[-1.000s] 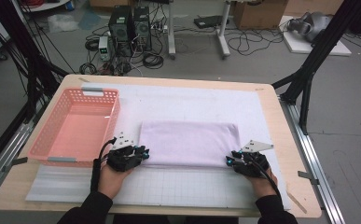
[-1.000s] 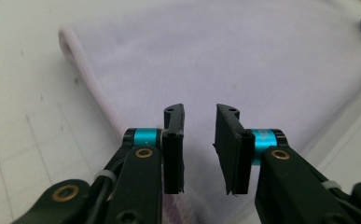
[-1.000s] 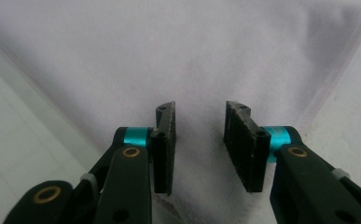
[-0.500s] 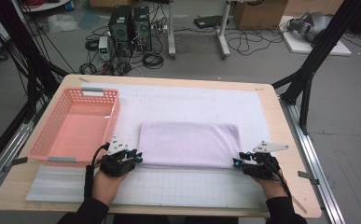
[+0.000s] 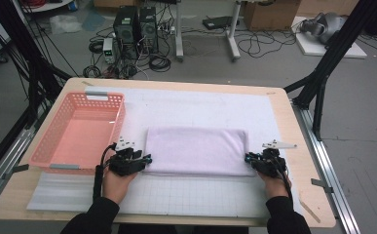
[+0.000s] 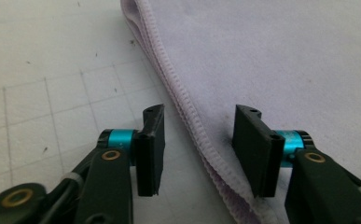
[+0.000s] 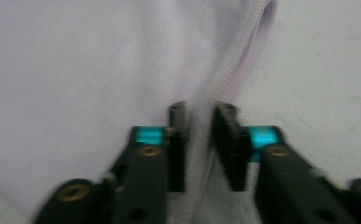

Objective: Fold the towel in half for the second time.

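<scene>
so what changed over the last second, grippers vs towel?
Both hands drew back toward the person, then settled at the towel's near corners. The left gripper stands open astride the left hem; the right gripper has narrowed around the right hem, a small gap left. Towel and pink basket stayed put.

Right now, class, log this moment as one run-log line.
left gripper: open, straddling folded lilac towel edge | right gripper: narrowly open at opposite edge | pink plastic basket: empty
</scene>
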A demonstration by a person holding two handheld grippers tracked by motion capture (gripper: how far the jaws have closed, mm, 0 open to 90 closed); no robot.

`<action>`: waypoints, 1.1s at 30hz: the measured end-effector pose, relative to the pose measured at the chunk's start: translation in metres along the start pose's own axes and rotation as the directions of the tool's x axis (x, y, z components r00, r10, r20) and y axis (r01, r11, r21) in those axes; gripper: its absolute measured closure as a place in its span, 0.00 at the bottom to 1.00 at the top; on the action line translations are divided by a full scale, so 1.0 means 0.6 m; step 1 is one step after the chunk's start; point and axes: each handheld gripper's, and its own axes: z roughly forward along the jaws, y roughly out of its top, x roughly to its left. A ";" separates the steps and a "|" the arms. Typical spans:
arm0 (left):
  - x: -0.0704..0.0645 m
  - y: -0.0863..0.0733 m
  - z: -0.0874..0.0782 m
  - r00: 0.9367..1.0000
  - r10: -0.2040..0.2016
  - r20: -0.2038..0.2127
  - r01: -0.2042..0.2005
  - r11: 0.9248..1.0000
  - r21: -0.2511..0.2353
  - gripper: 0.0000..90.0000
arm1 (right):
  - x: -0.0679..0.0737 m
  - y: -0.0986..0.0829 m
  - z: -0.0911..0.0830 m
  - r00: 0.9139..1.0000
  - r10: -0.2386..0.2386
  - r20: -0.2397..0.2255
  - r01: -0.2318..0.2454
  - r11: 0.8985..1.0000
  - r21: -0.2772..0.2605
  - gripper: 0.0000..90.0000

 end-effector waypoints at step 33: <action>-0.022 0.009 -0.047 0.984 0.138 0.114 -0.097 0.948 -0.304 0.22 | -0.007 0.000 -0.091 0.993 -0.047 0.105 0.072 0.964 -0.254 0.41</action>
